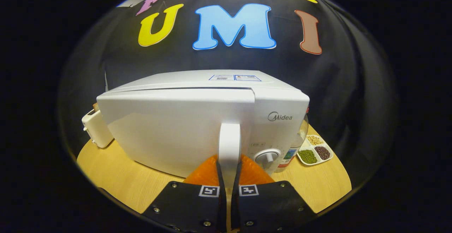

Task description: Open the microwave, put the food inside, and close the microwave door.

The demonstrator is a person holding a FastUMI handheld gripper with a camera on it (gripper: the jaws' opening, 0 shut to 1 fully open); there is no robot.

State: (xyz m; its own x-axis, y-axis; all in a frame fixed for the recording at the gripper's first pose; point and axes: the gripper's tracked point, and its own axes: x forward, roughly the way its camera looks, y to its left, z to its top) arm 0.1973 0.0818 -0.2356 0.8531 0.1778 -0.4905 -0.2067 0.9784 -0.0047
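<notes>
one microwave (183, 127), one door handle (229, 148) pinched by tongs (229, 174), one toaster (96, 129)

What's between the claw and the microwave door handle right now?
Nothing visible. The claw already has the white door handle between its two fingers, which sit close on either side of it. The microwave door looks closed.

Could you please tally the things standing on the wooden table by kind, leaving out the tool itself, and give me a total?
Microwaves: 1, white microwave, its door handle between the tool fingers.
Toasters: 1, toaster beside the microwave.
Divided trays: 1, tray of beans on the other side.
Bottles or jars: 1, jar partly hidden behind the microwave.
Total: 4
</notes>
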